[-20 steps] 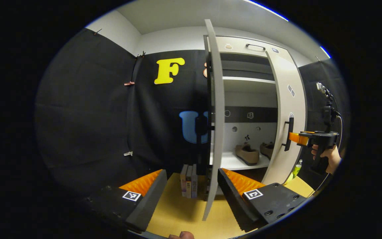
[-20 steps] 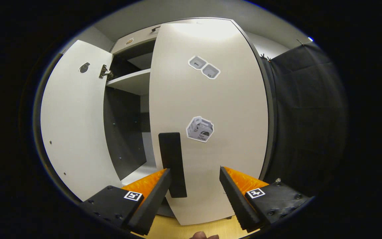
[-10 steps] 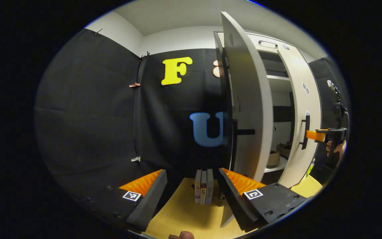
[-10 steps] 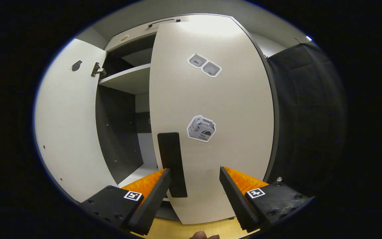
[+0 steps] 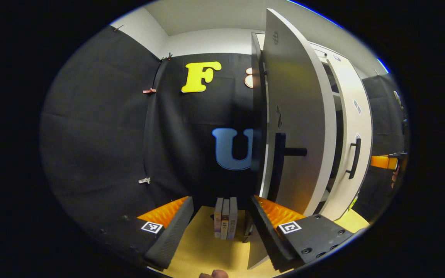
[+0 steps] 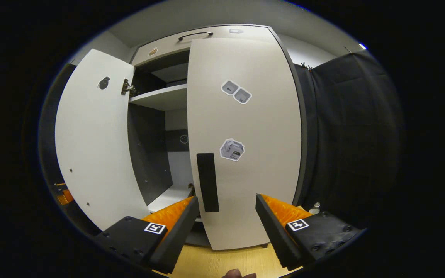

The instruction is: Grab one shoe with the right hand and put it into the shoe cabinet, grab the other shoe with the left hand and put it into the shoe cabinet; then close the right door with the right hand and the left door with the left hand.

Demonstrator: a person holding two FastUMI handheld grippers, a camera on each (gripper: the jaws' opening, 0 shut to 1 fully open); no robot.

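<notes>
Right door swung nearly shut and backed off from by right tongs, apart, ahead; left door half-closed just right of left tongs, apart; shoes presumably inside shoe cabinet.

We are in a staged recording booth, not a home: black cloth clipped up as walls under plain white wall, a tall white cabinet with stickers on its door, standing on a bare wooden floor.
</notes>
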